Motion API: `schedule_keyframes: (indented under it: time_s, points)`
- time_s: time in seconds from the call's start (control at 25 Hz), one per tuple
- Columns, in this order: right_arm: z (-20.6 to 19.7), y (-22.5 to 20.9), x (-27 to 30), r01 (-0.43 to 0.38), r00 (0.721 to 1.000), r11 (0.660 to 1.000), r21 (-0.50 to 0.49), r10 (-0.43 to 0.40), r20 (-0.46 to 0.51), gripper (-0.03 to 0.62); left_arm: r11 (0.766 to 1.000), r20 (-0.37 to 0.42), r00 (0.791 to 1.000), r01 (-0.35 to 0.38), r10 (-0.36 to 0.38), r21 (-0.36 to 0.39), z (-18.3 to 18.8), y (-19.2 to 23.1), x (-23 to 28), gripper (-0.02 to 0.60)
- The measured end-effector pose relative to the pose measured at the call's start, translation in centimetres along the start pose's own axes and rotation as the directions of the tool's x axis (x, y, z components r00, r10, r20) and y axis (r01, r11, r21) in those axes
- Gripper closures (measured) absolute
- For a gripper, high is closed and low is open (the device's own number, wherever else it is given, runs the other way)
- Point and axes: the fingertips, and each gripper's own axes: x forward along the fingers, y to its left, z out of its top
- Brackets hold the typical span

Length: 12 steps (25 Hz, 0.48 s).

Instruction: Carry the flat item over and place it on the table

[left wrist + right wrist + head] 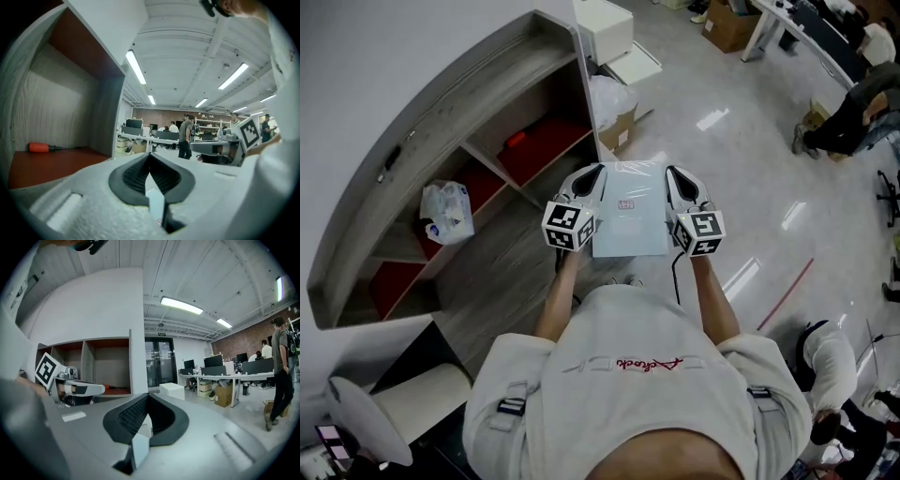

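The flat item (630,208) is a thin, pale, glossy sheet-like pack held level in front of the person's chest, above the floor. My left gripper (596,175) is shut on its left edge and my right gripper (673,176) is shut on its right edge. In the left gripper view the dark ribbed pads (136,176) meet on the thin pale edge of the flat item (156,204). The right gripper view shows the same: the pads (131,414) are closed on the item's edge (139,447). No table surface lies under the item.
A curved grey shelf unit (441,112) with red-lined compartments stands at the left; it holds a plastic bag (447,212) and an orange-handled screwdriver (40,147). A white cabinet (605,28) and a bagged box (614,103) stand beyond. Desks (225,377) and people (848,112) fill the right.
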Motion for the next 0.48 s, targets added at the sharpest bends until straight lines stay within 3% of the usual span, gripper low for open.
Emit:
schedule_keyframes:
  time_s: [0.48]
  points:
    - [3.6,-0.1,0.5,0.020,0.997,1.000,-0.012,-0.019,0.079,0.588,0.999,0.070,0.997,0.014,-0.017,0.044,3.9,0.4,0.7,0.581]
